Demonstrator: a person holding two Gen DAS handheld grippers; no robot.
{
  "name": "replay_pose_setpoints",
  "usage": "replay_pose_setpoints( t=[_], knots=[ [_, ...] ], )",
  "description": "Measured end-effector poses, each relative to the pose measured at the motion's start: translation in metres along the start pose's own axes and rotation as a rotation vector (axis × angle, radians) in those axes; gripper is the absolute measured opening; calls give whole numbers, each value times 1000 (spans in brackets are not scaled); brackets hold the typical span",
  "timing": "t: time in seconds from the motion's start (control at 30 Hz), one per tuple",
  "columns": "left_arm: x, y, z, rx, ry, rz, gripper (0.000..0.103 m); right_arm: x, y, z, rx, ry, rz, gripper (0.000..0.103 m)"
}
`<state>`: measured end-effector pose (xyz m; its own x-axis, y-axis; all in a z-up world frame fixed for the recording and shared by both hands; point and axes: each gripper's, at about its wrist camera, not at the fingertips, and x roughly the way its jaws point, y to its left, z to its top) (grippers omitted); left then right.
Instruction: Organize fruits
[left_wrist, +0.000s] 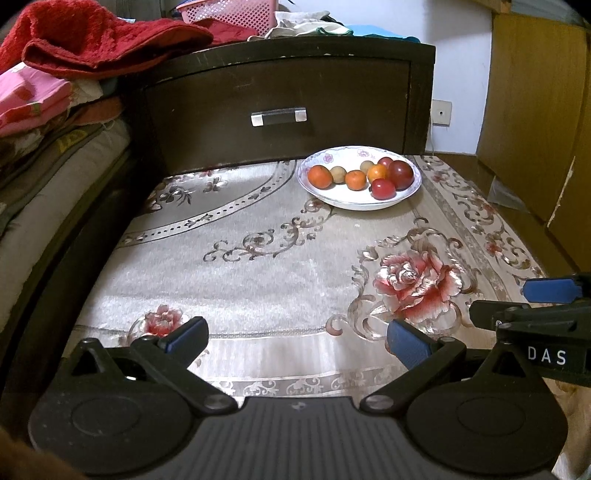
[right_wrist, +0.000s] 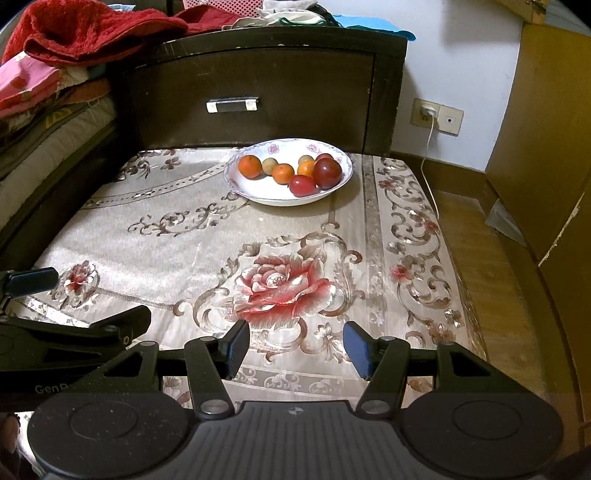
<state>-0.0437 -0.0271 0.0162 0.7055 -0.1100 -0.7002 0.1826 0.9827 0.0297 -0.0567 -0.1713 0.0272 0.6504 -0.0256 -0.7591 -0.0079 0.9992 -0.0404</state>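
Fruits (left_wrist: 364, 174) fill a white bowl (left_wrist: 325, 197) at the far end of our floral-clothed desk (left_wrist: 258, 273), against a dark drawer cabinet (left_wrist: 280, 99). Our left claw (left_wrist: 295, 338) and right claw (right_wrist: 295, 345) hover released, wide open, holding nothing.

Low table draped in a silvery floral cloth (left_wrist: 258, 266) with a large embroidered red rose (right_wrist: 280, 288), white flower-rimmed bowl (left_wrist: 354, 201) resting on the cloth near its far edge

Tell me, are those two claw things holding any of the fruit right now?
No. The left gripper and right gripper are both open and hold nothing. All the fruit lies in the bowl.
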Motion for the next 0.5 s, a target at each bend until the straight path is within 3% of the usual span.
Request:
replay_pose_setpoints(
  t=[0.5],
  knots=[
    [-4, 1, -2, 2, -2, 4, 103, -4, 1, -3, 1, -2, -2, 54]
  ],
)
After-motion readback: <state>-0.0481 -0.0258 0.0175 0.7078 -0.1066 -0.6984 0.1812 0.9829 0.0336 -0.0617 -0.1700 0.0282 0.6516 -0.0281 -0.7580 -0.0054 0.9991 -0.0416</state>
